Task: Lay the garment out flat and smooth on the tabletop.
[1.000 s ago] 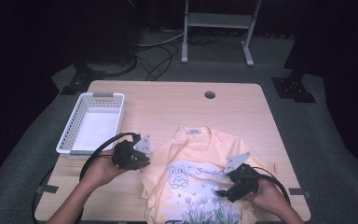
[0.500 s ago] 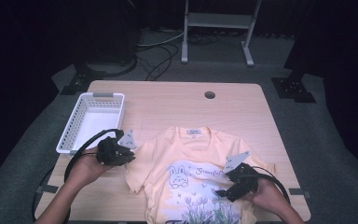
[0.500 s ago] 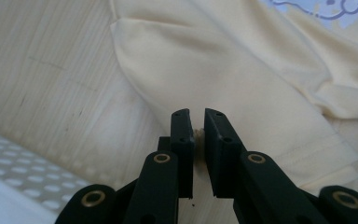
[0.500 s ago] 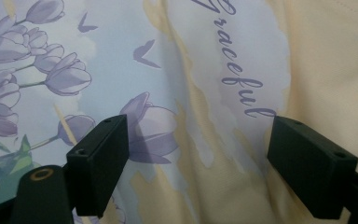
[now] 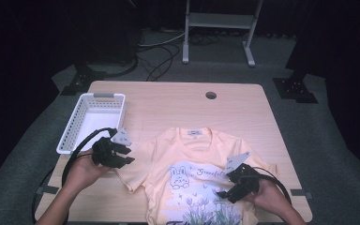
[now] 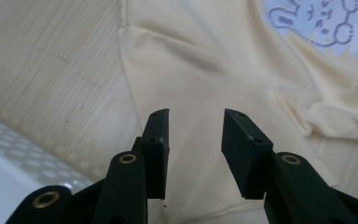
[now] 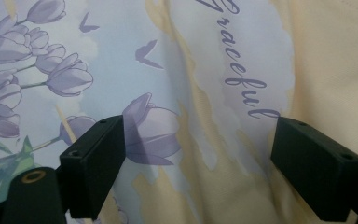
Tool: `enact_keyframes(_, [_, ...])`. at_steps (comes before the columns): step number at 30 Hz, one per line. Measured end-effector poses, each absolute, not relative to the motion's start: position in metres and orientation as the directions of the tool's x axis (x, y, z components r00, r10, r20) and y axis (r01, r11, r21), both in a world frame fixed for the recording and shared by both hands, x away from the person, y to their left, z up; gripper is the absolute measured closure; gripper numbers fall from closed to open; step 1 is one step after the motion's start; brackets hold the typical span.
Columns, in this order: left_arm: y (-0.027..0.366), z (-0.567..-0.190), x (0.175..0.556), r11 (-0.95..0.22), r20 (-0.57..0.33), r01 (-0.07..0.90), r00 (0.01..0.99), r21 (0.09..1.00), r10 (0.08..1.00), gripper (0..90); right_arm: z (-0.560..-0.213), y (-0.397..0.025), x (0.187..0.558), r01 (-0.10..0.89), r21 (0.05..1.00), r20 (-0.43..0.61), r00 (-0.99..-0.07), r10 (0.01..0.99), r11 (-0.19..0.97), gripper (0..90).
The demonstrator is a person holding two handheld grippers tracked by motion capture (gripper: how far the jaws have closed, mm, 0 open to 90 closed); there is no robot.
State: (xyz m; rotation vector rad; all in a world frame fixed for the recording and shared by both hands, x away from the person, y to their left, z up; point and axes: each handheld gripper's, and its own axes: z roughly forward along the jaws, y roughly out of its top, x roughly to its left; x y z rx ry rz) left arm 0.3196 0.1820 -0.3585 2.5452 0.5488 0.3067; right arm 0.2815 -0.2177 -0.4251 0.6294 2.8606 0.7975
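A pale yellow T-shirt [image 5: 192, 157] with a bunny and tulip print lies front up on the wooden table [image 5: 168, 105]. My left gripper [image 5: 130, 156] rests at the shirt's left sleeve [image 5: 133, 168]. In the left gripper view its jaws stand a little apart, so the left gripper [image 6: 196, 116] is open, with flat sleeve cloth [image 6: 191, 60] beneath them. My right gripper [image 5: 223, 186] hovers over the lower right of the print. The right gripper [image 7: 198, 135] is wide open above a purple tulip [image 7: 151, 133] and the word "Graceful" [image 7: 242, 70], holding nothing.
A white slatted basket [image 5: 93, 97] stands at the table's left, just behind my left hand; its rim [image 6: 9, 154] shows low in the left gripper view. A round cable hole [image 5: 211, 95] sits in the far tabletop. The shirt's hem runs off the near edge.
My left gripper moved left from the shirt's shoulder, and the left sleeve now lies spread out towards the basket. The right gripper has stayed in place.
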Motion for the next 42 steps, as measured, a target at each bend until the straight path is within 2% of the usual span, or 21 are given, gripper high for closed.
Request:
enact_keyframes(8, [0.148, -0.372, 0.309, -0.79, 0.051, 0.278, 0.93, 0.546, 0.363, 52.9, -0.423, -0.218, 0.28, 0.376, 0.536, 0.011, -0.898, 0.44, 0.756, 14.4])
enact_keyframes(13, [0.13, -0.383, 0.305, -0.779, 0.004, 0.289, 0.937, 0.556, 0.35, 43.6, -0.418, -0.22, 0.279, 0.376, 0.553, 0.006, -0.894, 0.447, 0.744, 12.8])
enact_keyframes(18, [0.117, -0.391, 0.299, -0.753, -0.081, 0.304, 0.945, 0.583, 0.318, 38.9, -0.415, -0.224, 0.276, 0.383, 0.557, 0.013, -0.892, 0.453, 0.737, 12.0])
enact_keyframes(23, [0.106, -0.401, 0.294, -0.759, -0.107, 0.309, 0.946, 0.573, 0.305, 31.8, -0.416, -0.226, 0.27, 0.371, 0.559, 0.011, -0.898, 0.441, 0.741, 11.9])
enact_keyframes(27, [0.103, -0.412, 0.292, -0.77, -0.122, 0.321, 0.944, 0.551, 0.306, 29.8, -0.418, -0.226, 0.266, 0.365, 0.554, 0.009, -0.901, 0.433, 0.748, 11.9])
enact_keyframes(33, [0.101, -0.418, 0.289, -0.781, -0.12, 0.322, 0.944, 0.535, 0.307, 26.4, -0.423, -0.225, 0.262, 0.362, 0.537, 0.007, -0.905, 0.425, 0.762, 11.7])
enact_keyframes(36, [0.1, -0.417, 0.29, -0.806, -0.077, 0.299, 0.95, 0.51, 0.304, 23.3, -0.425, -0.224, 0.263, 0.361, 0.537, 0.008, -0.906, 0.423, 0.763, 11.2])
enact_keyframes(42, [0.096, -0.416, 0.292, -0.849, 0.005, 0.255, 0.957, 0.462, 0.29, 23.4, -0.431, -0.223, 0.267, 0.363, 0.551, 0.02, -0.906, 0.422, 0.752, 6.6])
